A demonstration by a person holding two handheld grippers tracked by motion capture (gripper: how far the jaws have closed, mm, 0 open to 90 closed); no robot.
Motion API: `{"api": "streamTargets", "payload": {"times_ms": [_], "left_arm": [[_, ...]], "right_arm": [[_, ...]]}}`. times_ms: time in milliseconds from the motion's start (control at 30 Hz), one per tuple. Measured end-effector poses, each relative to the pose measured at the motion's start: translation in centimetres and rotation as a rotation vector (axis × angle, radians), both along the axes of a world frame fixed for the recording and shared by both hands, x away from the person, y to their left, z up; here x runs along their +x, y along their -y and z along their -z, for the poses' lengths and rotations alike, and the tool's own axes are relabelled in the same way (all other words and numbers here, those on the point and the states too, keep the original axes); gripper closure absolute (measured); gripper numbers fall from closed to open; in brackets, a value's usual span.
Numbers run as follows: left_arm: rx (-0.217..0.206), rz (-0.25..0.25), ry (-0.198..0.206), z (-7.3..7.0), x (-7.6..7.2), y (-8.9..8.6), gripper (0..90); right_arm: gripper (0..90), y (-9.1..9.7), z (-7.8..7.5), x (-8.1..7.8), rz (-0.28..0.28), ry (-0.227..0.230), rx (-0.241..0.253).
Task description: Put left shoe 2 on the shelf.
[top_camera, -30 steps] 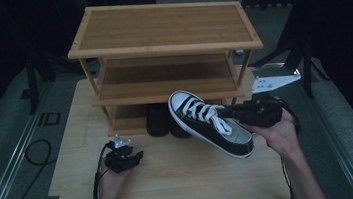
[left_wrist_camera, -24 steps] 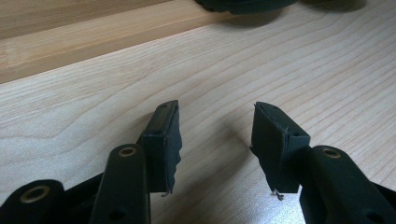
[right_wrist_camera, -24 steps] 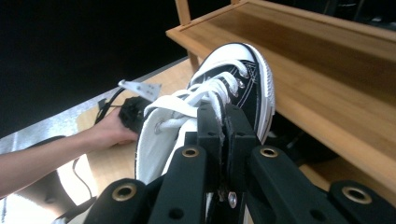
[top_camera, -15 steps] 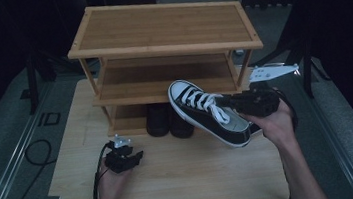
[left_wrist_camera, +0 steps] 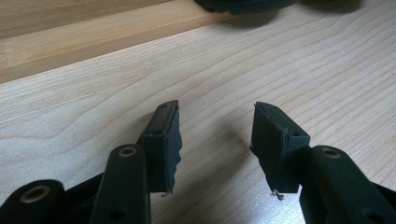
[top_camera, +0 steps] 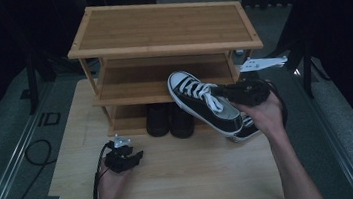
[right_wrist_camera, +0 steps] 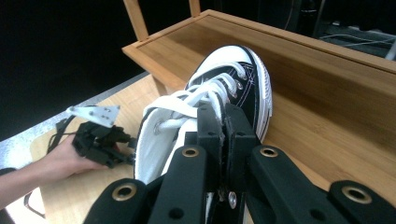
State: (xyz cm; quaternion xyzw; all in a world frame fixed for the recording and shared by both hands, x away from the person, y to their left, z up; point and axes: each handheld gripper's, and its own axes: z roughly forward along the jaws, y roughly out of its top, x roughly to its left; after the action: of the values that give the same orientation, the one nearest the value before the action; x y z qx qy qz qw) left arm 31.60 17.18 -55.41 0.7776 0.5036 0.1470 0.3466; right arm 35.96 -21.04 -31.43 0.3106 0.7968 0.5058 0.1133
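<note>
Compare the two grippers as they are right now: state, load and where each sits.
The left gripper has its jaws apart with nothing between them; the right gripper has its jaws shut on the black-and-white sneaker.
The left gripper rests low on the wooden table; the right gripper is raised, with the sneaker's toe at the rack's middle shelf.
Both are black, hand-held, and carry a grey plate.

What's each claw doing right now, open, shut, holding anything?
Left claw: open, empty, low over the light wooden table.
Right claw: shut on the tongue of the black canvas sneaker with white laces, held up by the bamboo shoe rack.
</note>
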Motion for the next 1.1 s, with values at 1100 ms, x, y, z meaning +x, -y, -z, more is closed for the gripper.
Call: {"api": "streamTargets", "payload": {"times_ms": [1100], "left_arm": [[0.002,0.001,0.0,0.0,0.0,0.0,52.5]], "right_arm": [[87.7,-1.7,2.1,4.9,0.19,-0.001,0.062]]}}
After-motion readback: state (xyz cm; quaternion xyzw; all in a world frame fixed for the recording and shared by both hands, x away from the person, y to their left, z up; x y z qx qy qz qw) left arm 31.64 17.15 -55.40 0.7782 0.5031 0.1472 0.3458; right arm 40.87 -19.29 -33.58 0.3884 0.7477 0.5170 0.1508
